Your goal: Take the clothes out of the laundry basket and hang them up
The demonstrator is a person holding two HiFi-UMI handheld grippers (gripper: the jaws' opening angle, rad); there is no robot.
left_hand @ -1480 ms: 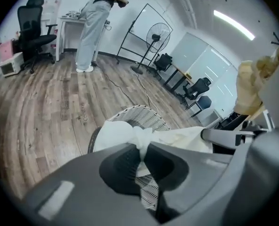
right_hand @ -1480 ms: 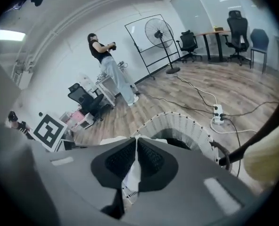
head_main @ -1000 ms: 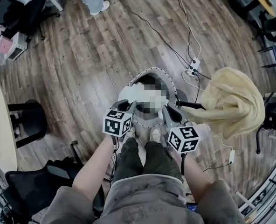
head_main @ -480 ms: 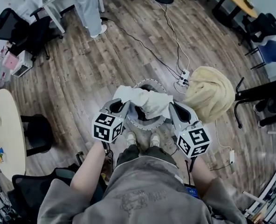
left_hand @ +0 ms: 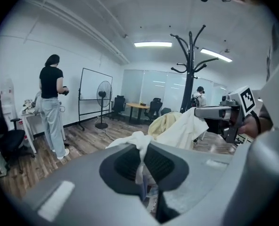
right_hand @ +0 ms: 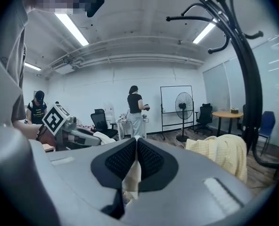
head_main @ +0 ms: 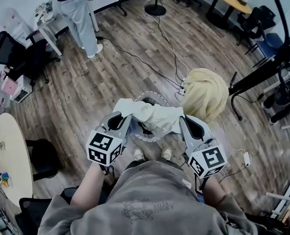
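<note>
- You are raising both tongs together: the left gripper [head_main: 122,116] and the right gripper [head_main: 185,120] are sitting higher than a second ago, each clamped shut on one end of the white garment [head_main: 152,115].
- The garment is now stretching between them, above the laundry basket [head_main: 152,138] instead of lying bunched in it.
- The coat rack [head_main: 262,72] is waiting at two o'clock, with a yellow garment [head_main: 204,93] hanging at one o'clock. Judging by that, you are moving from picking to hanging.
</note>
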